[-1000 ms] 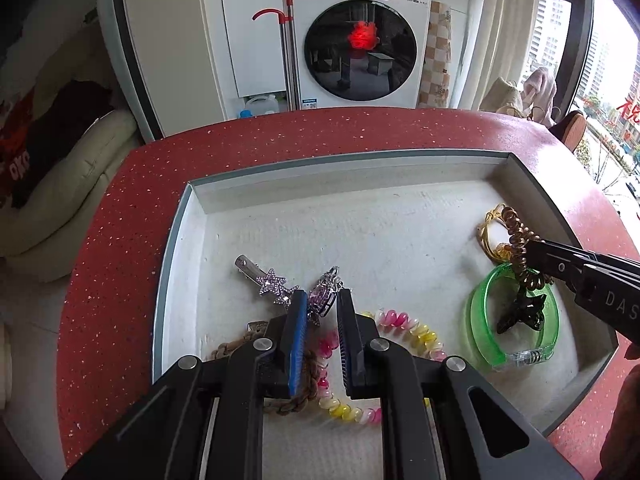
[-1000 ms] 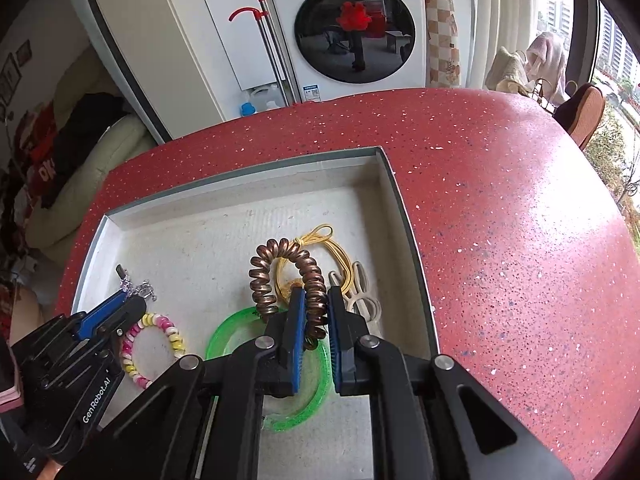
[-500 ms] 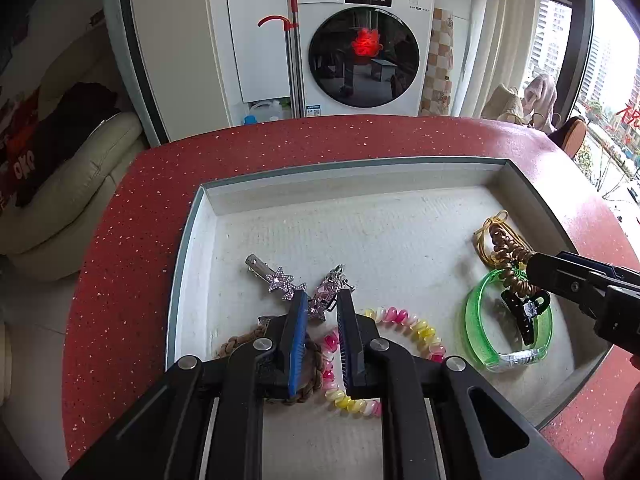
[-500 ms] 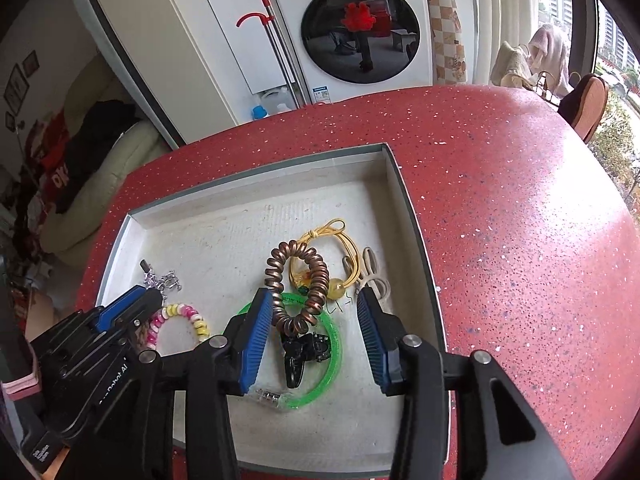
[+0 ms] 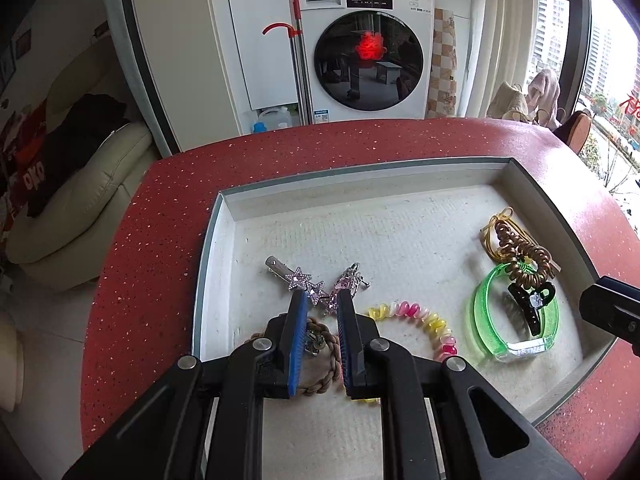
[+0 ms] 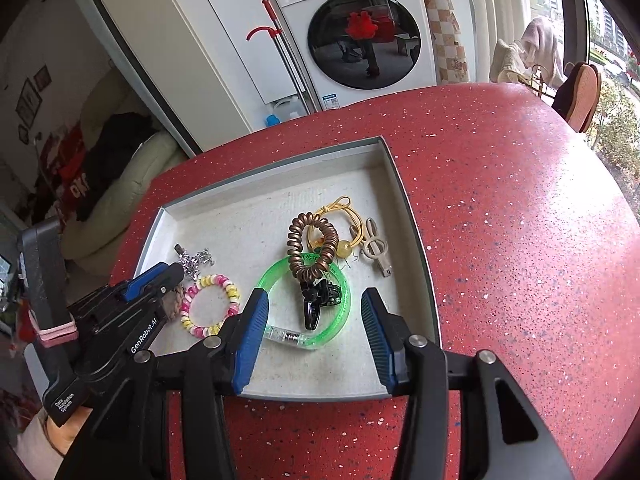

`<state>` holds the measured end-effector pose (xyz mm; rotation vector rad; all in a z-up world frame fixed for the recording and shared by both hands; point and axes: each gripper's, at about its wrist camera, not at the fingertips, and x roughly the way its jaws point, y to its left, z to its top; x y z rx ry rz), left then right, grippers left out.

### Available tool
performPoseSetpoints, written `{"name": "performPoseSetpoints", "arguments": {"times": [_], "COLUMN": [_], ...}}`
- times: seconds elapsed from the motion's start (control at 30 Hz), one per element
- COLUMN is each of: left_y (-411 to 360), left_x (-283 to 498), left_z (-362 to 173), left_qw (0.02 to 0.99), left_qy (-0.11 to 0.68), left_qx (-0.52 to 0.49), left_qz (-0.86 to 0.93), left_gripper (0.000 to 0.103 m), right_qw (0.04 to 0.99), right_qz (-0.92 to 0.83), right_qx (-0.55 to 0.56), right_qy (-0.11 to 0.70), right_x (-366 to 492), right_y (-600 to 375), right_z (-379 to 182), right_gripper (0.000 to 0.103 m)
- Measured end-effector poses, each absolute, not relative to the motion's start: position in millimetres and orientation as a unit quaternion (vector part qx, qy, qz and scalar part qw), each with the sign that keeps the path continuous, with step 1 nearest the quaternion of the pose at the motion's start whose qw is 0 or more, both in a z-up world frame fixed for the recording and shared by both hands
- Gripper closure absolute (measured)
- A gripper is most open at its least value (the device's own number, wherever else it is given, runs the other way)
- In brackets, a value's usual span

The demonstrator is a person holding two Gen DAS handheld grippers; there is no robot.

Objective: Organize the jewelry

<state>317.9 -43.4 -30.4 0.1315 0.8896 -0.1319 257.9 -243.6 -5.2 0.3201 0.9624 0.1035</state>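
Note:
A white-lined tray (image 5: 400,220) (image 6: 224,220) on the red table holds the jewelry. A brown coil tie (image 6: 312,248) (image 5: 524,260) lies across a green bangle (image 6: 280,276) (image 5: 482,312) with a black claw clip (image 6: 316,300) (image 5: 532,304). My right gripper (image 6: 314,306) is open and empty, above the tray's near edge. My left gripper (image 5: 322,304) stands narrowly open and empty over star hair clips (image 5: 304,282), a braided brown band (image 5: 320,368) and a pink-yellow bead bracelet (image 5: 420,320) (image 6: 208,304).
Yellow cords (image 6: 340,216) (image 5: 496,232) and a beige clip (image 6: 376,248) lie by the tray's right wall. The red table (image 6: 520,240) spreads to the right. A washing machine (image 5: 368,52) and a cream sofa (image 5: 80,200) stand beyond the table.
My right gripper opened and let go of the brown coil tie, which now lies on the green bangle, then pulled back. My left gripper also drew back slightly.

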Motion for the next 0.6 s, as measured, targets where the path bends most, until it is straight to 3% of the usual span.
{"name": "performPoseSetpoints", "arguments": {"times": [0.1, 0.13, 0.17, 0.2, 0.23, 0.6], "left_y": [-41.0, -40.3, -39.7, -38.4, -36.0, -25.8], "left_x": [315.8, 314.8, 313.6, 311.6, 307.7, 300.2], "left_z": [-28.0, -27.1, -26.6, -25.1, -21.8, -17.0], "left_qw": [0.902, 0.902, 0.903, 0.905, 0.911, 0.911], "left_qy": [0.424, 0.423, 0.422, 0.418, 0.405, 0.407], "left_qx": [0.064, 0.064, 0.065, 0.064, 0.061, 0.060], "left_qz": [-0.056, -0.054, -0.052, -0.047, -0.043, -0.042], "left_gripper": [0.069, 0.061, 0.022, 0.004, 0.000, 0.000], "right_qw": [0.873, 0.873, 0.873, 0.872, 0.871, 0.875], "right_qz": [0.053, 0.053, 0.053, 0.053, 0.054, 0.047], "right_qx": [0.152, 0.151, 0.151, 0.152, 0.154, 0.136], "right_qy": [0.461, 0.461, 0.461, 0.462, 0.463, 0.462], "right_x": [254.1, 253.4, 252.5, 251.7, 251.0, 248.5], "right_y": [-242.4, -242.1, -241.5, -241.2, -241.1, -237.3], "right_z": [-3.3, -3.2, -3.5, -4.1, -4.8, -1.2], "right_gripper": [0.051, 0.051, 0.051, 0.051, 0.051, 0.051]}}
